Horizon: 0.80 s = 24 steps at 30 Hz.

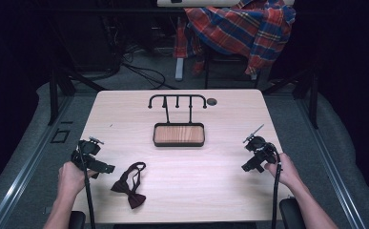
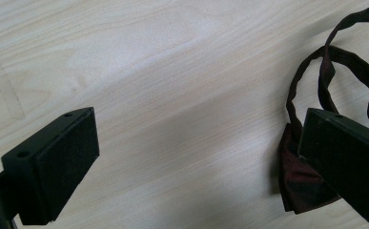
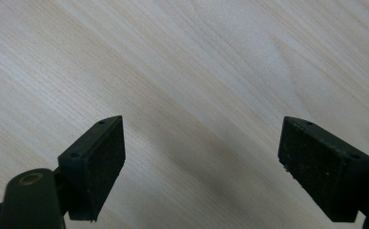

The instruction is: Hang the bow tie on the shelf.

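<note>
Both claws open, bow tie just sitting there

My left claw (image 2: 191,157) hangs wide open right beside the dark red bow tie (image 1: 129,183) at the worktop's (image 1: 210,176) near left; my right claw (image 3: 201,167) gapes over bare wood, well apart from it

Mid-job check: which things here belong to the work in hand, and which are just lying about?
In the job:
- bow tie, dark red, flat on the table, beside the open left tool
- hook stand with its wooden tray, likely where it goes
- right tool, open, nothing between its jaws

Lying about:
- plaid shirt over the chair
- floor cables
</note>
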Motion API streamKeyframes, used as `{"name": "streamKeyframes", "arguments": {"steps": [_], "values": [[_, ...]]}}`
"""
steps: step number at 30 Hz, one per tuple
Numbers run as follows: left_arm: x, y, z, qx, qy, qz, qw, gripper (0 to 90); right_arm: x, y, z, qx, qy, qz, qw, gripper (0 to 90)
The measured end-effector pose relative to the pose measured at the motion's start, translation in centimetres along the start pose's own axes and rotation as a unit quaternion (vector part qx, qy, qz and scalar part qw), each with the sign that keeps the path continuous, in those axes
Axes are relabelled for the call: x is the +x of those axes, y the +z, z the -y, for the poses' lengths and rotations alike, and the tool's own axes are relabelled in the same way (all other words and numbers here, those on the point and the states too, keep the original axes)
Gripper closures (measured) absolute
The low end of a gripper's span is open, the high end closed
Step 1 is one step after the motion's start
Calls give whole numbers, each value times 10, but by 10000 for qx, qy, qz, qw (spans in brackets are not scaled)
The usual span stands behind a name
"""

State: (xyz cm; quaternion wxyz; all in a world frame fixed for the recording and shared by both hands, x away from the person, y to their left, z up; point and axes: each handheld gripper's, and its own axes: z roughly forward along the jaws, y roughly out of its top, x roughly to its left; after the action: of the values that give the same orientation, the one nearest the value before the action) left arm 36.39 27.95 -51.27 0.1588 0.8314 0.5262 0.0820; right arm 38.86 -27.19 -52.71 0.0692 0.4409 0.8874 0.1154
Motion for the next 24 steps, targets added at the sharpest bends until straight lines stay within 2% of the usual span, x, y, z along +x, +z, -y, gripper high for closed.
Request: {"name": "streamKeyframes", "arguments": {"steps": [2, 5, 6, 7, 10, 11, 13, 16, 19, 24], "values": [[0, 0, 0, 19, 9, -1, 10000, 1, 0, 0, 0, -8, -1, 2, 10000, 159], [-1, 0, -1, 22, 13, 1, 10000, 1, -3, -4, -2, 240, -212, 22, 9995, 159], [-1, 0, -1, 25, 15, 2, 10000, 1, 0, -1, 0, 0, -18, -1, 10000, 158], [0, 0, -1, 31, 32, 1, 10000, 1, 0, 0, 0, -3, -1, -5, 10000, 159], [0, 0, 0, 21, 15, 9, 10000, 0, 0, -1, 0, 21, -25, -12, 10000, 159], [-1, 0, 0, -3, 33, 0, 10000, 0, -2, -4, -3, 263, -211, 12, 9994, 159], [-1, 0, -1, -18, 27, -1, 10000, 0, -1, -2, -2, 161, -129, -10, 9998, 158], [-2, 0, -1, -35, 57, -9, 10000, 0, -2, -3, -2, 254, -211, 5, 9995, 159], [-4, 0, -3, -42, 68, 10, 10000, 0, -1, -2, -1, 119, -93, -19, 9999, 159], [-7, 1, -5, -69, 90, 23, 9999, 0, -1, -4, -2, 239, -204, -5, 9995, 158]]}}
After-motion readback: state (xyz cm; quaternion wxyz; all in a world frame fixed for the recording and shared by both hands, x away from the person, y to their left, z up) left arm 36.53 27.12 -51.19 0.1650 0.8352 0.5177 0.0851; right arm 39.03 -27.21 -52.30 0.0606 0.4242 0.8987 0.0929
